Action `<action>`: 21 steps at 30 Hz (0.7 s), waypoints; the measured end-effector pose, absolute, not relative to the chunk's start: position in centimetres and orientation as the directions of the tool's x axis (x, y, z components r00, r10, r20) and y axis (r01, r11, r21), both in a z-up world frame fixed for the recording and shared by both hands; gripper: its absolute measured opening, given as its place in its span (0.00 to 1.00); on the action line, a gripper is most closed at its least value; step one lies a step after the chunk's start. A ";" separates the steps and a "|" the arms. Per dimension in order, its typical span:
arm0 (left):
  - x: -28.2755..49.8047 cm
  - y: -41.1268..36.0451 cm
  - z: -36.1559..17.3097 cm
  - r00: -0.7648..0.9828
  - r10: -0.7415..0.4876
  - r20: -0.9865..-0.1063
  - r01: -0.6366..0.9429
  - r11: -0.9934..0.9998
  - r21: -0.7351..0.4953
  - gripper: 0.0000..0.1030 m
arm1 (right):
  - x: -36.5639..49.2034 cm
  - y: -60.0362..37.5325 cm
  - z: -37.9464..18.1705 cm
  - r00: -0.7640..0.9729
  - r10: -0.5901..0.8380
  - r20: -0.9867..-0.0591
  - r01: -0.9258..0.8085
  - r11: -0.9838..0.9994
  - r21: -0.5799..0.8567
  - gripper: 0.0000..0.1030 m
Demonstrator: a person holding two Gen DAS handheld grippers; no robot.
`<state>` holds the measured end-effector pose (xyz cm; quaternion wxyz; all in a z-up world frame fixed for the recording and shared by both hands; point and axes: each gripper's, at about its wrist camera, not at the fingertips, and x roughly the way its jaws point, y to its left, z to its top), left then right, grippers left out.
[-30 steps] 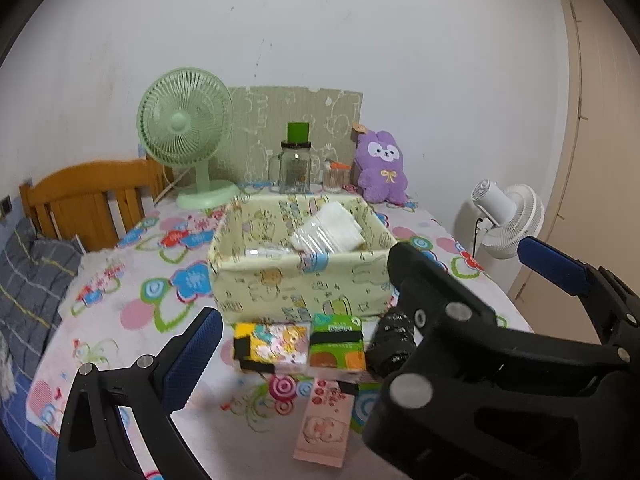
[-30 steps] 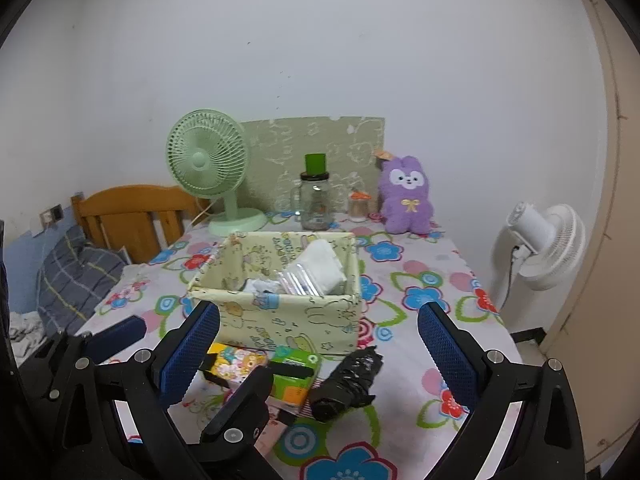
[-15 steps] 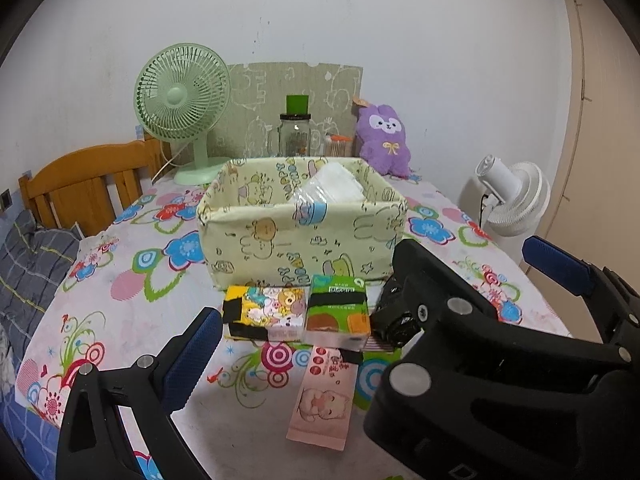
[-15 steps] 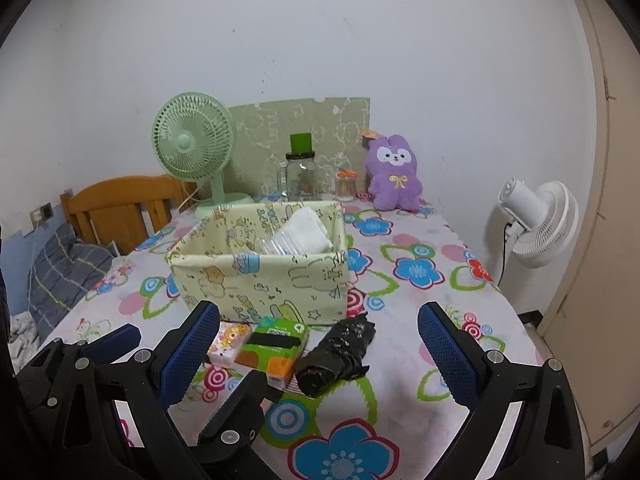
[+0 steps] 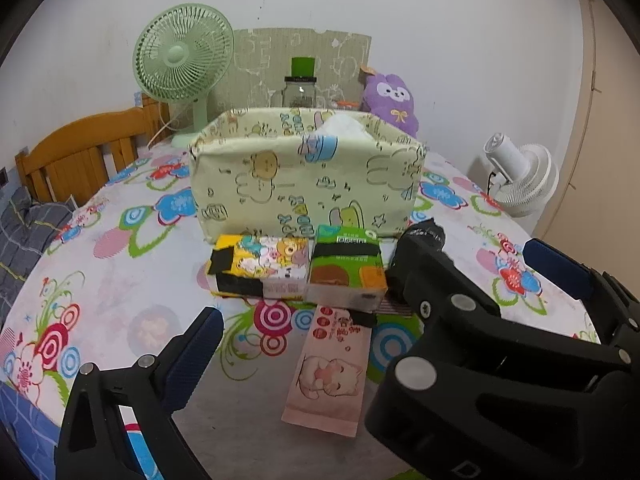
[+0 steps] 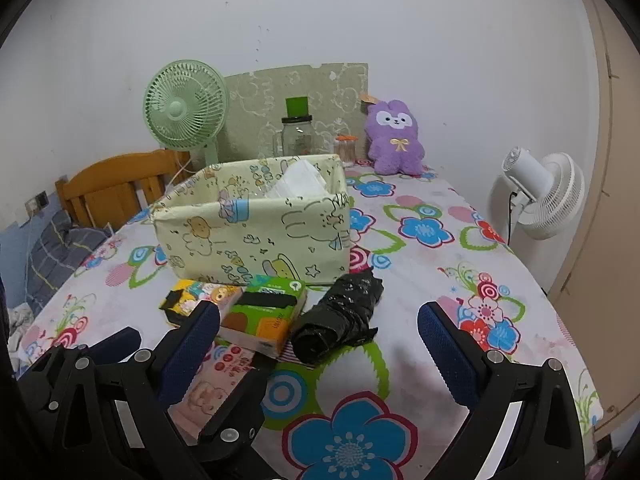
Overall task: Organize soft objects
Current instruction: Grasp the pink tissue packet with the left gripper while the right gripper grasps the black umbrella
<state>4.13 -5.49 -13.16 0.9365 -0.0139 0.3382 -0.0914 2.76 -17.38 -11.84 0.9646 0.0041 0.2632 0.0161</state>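
A pale green fabric basket [image 5: 304, 184] [image 6: 256, 240] stands mid-table with a white packet [image 6: 298, 180] inside. In front of it lie a yellow cartoon tissue pack [image 5: 264, 268] [image 6: 188, 296], a green tissue pack [image 5: 346, 276] [image 6: 266, 314], a black plastic bundle [image 6: 338, 318] [image 5: 420, 236] and a pink tissue pack [image 5: 332, 368] [image 6: 208, 388]. My left gripper [image 5: 372, 296] is open, low over the pink pack, short of the tissue packs. My right gripper [image 6: 320, 344] is open just before the black bundle.
At the back stand a green fan [image 5: 182, 64], a glass jar with a green lid [image 5: 300, 88], a purple plush rabbit [image 6: 394, 140] and a board. A wooden chair [image 5: 84, 152] is at left, a white fan [image 6: 540, 196] off the table's right edge.
Both grippers have dropped lower and moved closer to the packs and the basket. The jaws stay open. Nothing on the table has moved.
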 end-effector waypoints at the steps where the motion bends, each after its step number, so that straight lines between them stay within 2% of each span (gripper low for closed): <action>1: 4.2 -5.5 -13.3 0.752 -0.181 -0.633 0.162 0.983 -0.088 0.97 | 2.9 -17.4 -12.1 0.859 0.034 -0.512 -0.029 0.999 0.018 0.98; 12: 5.2 -5.9 -15.2 0.702 -0.199 -0.684 0.178 0.979 -0.103 0.80 | 4.6 -17.5 -14.1 0.825 0.025 -0.565 -0.017 1.000 0.019 0.98; 21: 5.7 -6.0 -15.6 0.685 -0.168 -0.709 0.175 0.983 -0.063 0.54 | 5.5 -17.8 -14.8 0.808 0.027 -0.588 -0.009 0.999 0.033 0.98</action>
